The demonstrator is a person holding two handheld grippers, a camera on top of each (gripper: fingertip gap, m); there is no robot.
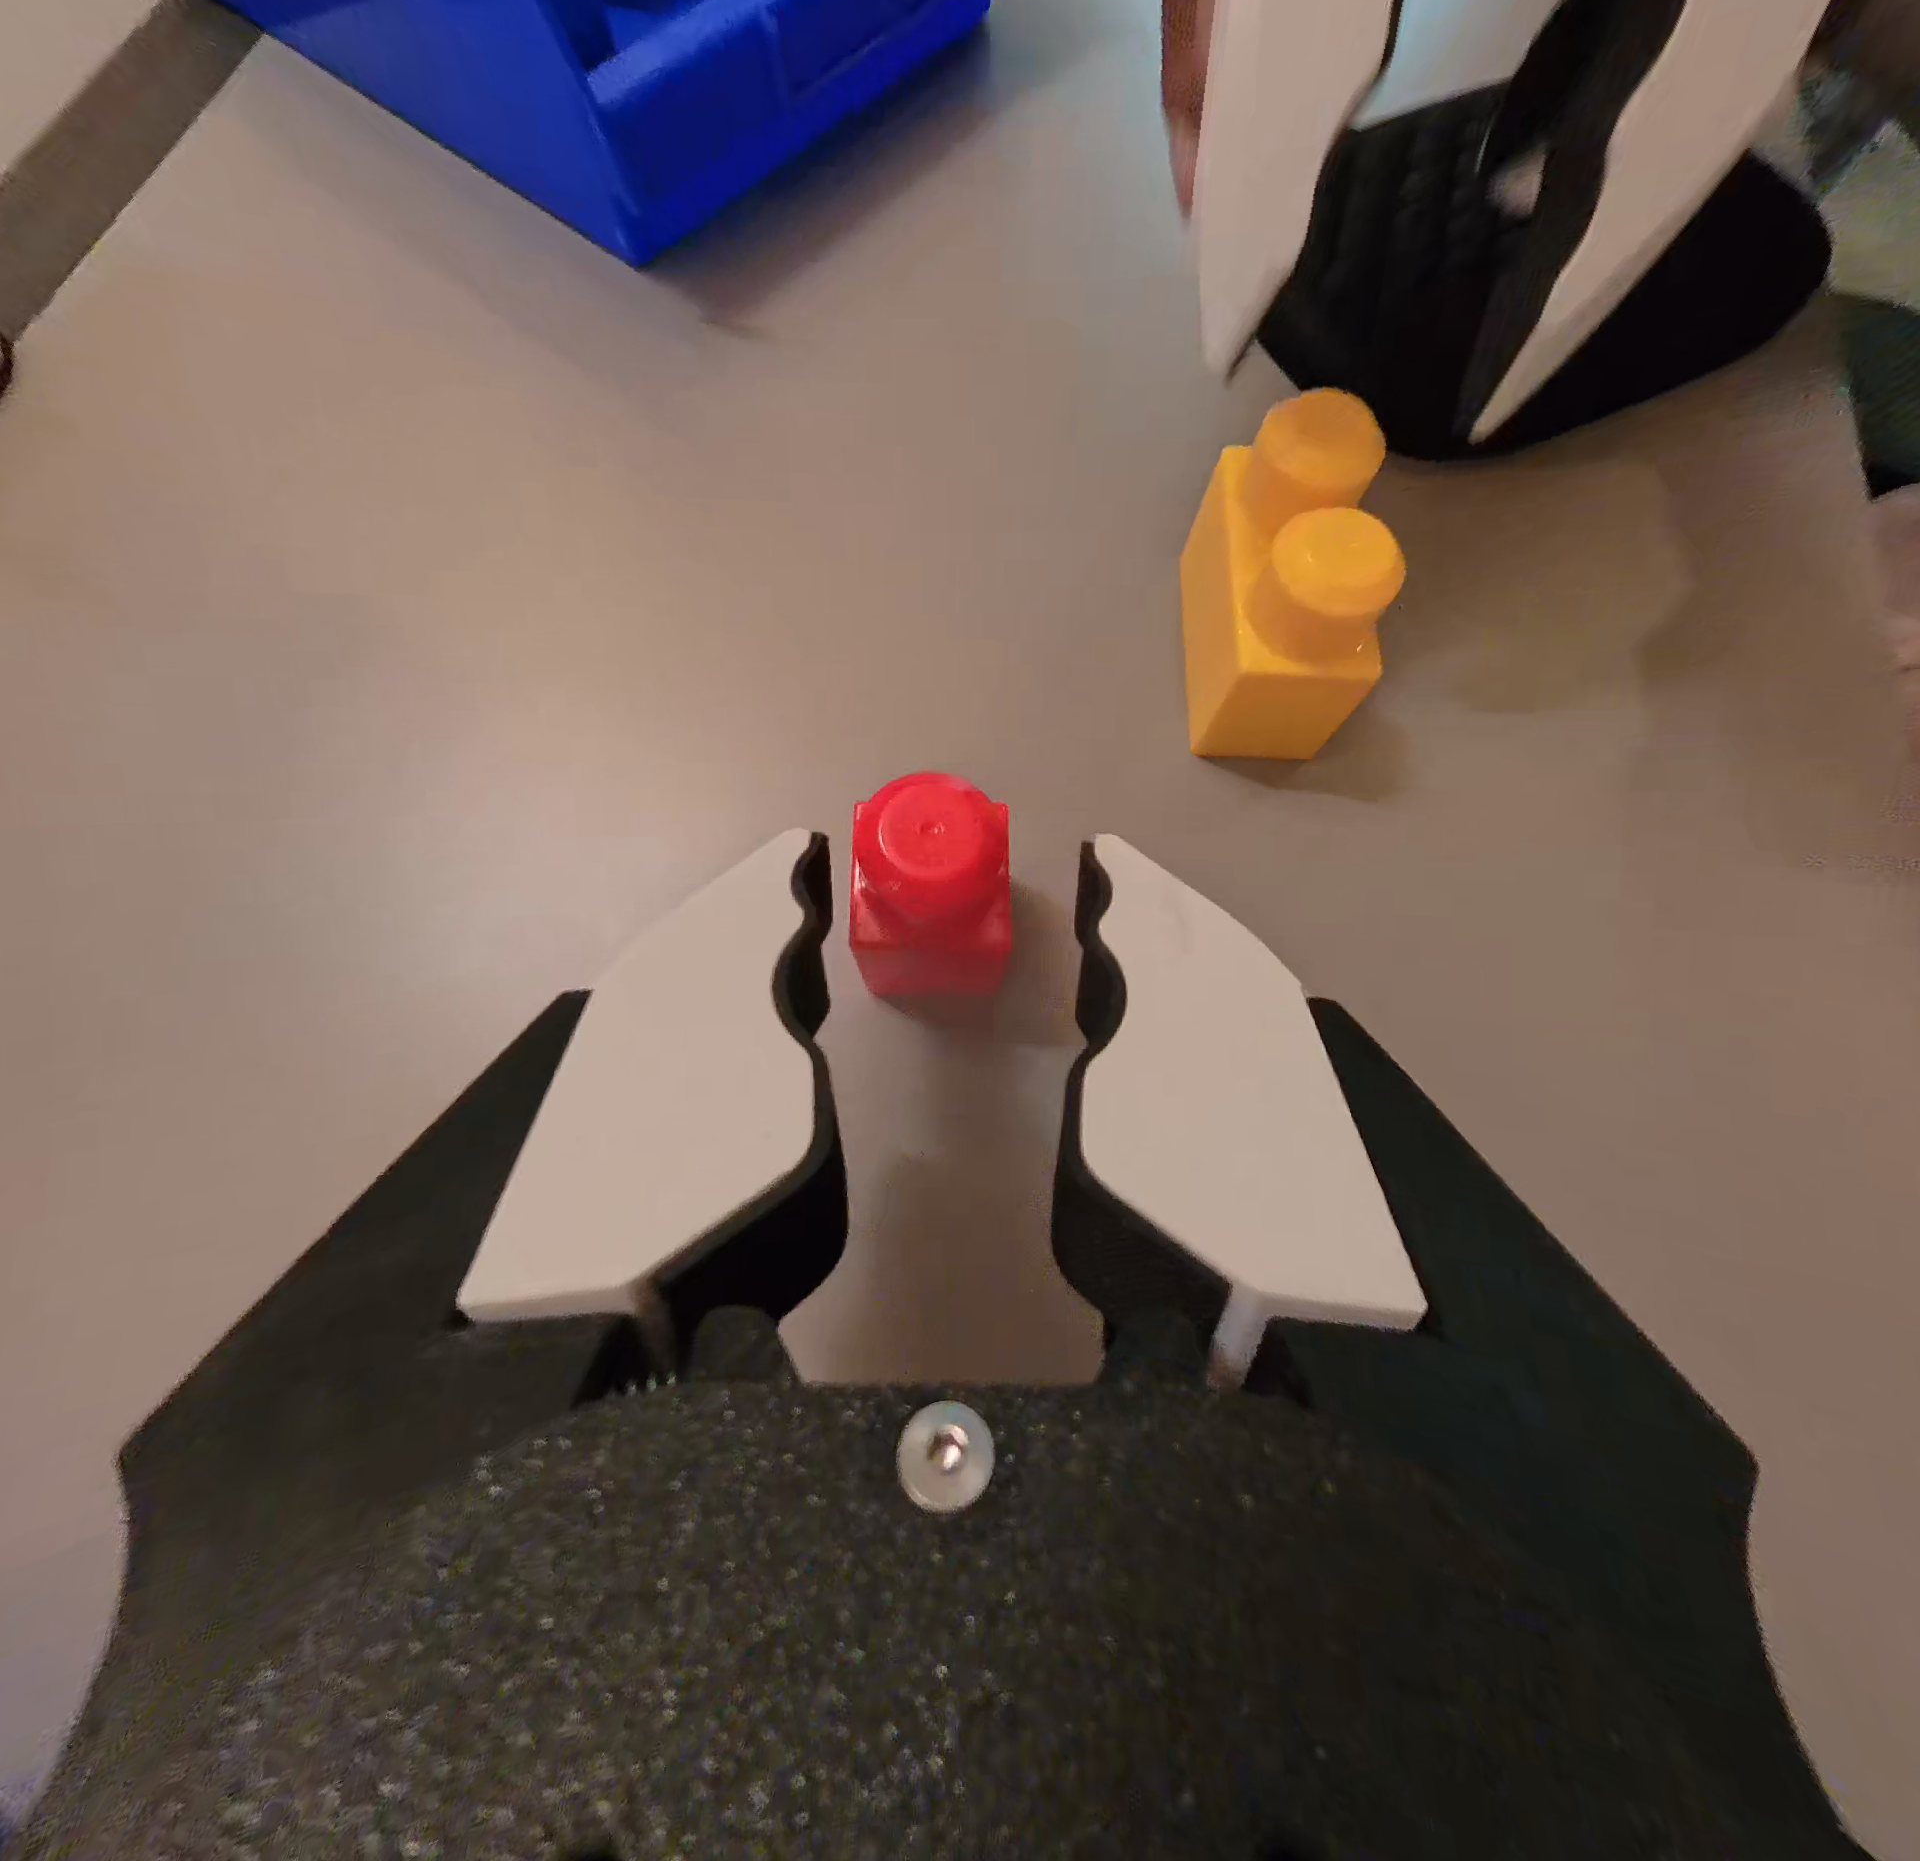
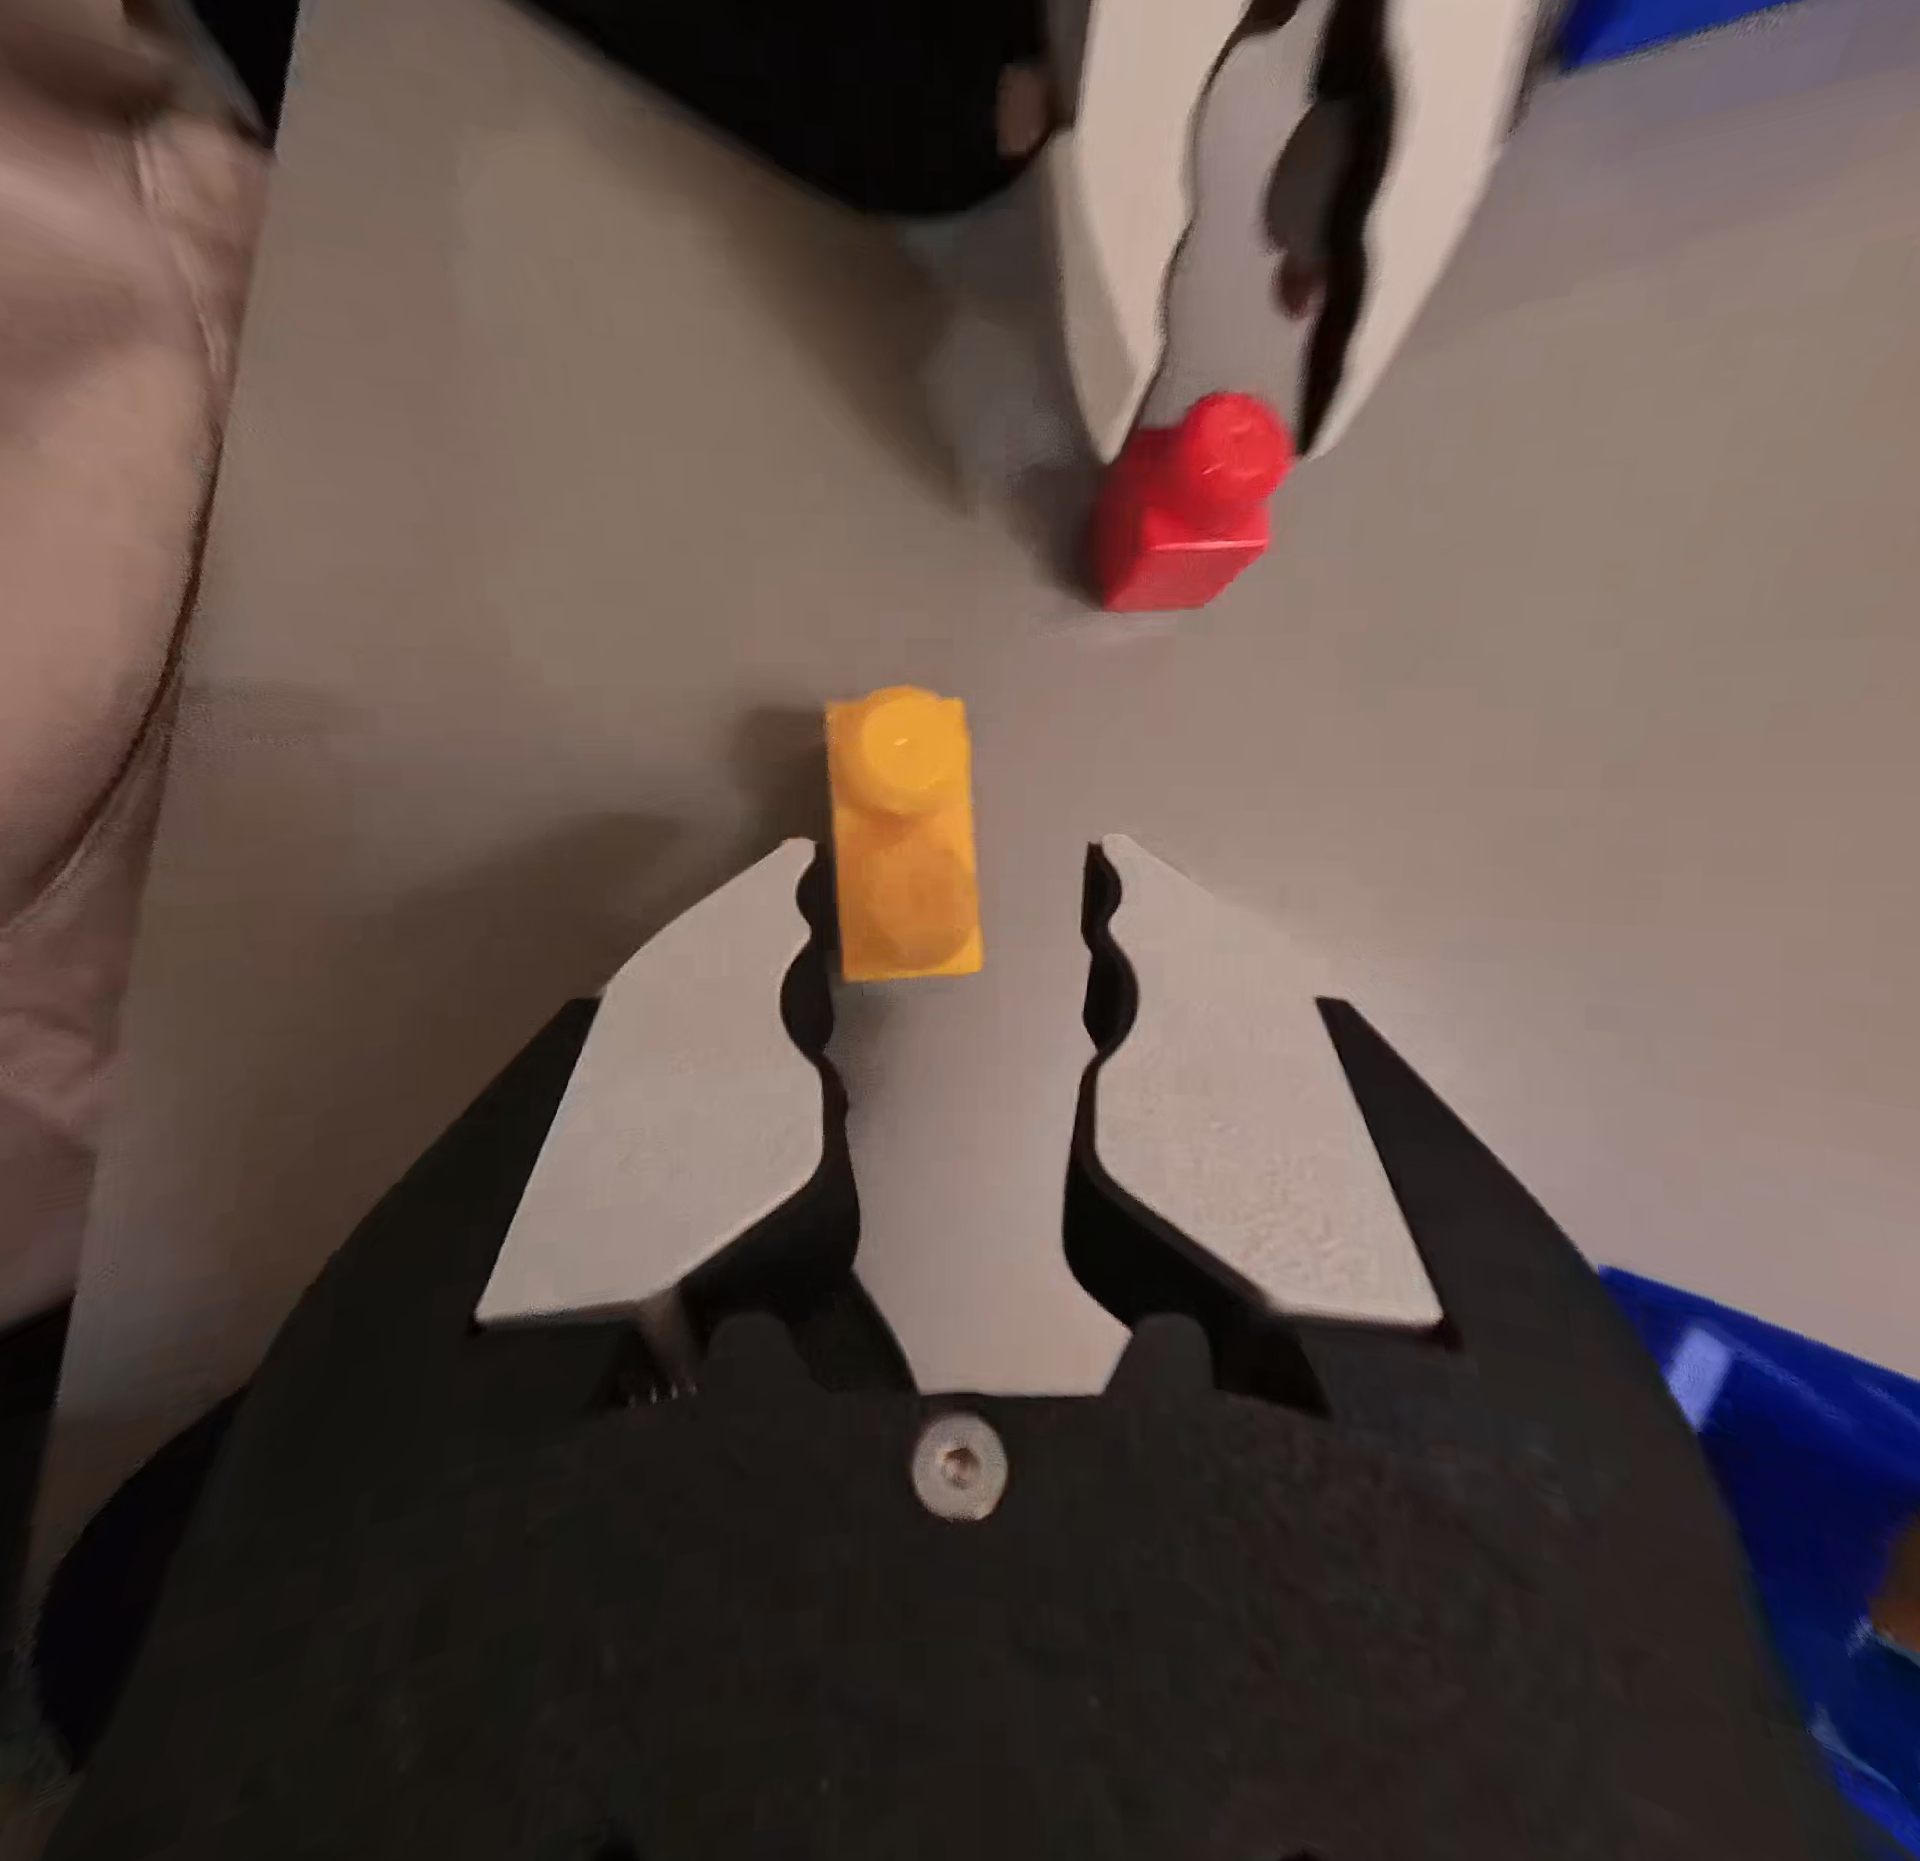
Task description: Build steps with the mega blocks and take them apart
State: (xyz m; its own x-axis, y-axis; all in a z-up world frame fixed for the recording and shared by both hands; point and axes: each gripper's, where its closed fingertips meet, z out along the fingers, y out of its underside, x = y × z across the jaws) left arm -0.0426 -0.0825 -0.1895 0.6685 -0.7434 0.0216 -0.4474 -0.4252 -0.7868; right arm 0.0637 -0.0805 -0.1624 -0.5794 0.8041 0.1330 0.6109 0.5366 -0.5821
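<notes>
1. Left gripper (image 1: pixel 956 855) spread wide, grasping nothing, fingertips flanking the red one-stud block (image 1: pixel 928 902) without visible contact
2. Red block upright on the grey table (image 1: pixel 416 668), stud up, well in from the edges; no long axis to speak of. Likely light, rigid, smooth plastic: best pinched on two opposite flat walls below the stud, not on the round stud
3. Right gripper (image 2: pixel 951 855) likewise parted and empty, left fingertip just beside the yellow two-stud block (image 2: pixel 902 855), right fingertip apart from it
4. Yellow block upright, studs up, long axis running along the fingers, away from the right wrist camera. Probably equally light and stiff; a grip across the short width, on the long side walls, looks steadiest
5. Farther off, blue bin (image 1: pixel 623 76) toward the table's far left corner in the left wrist view
</notes>
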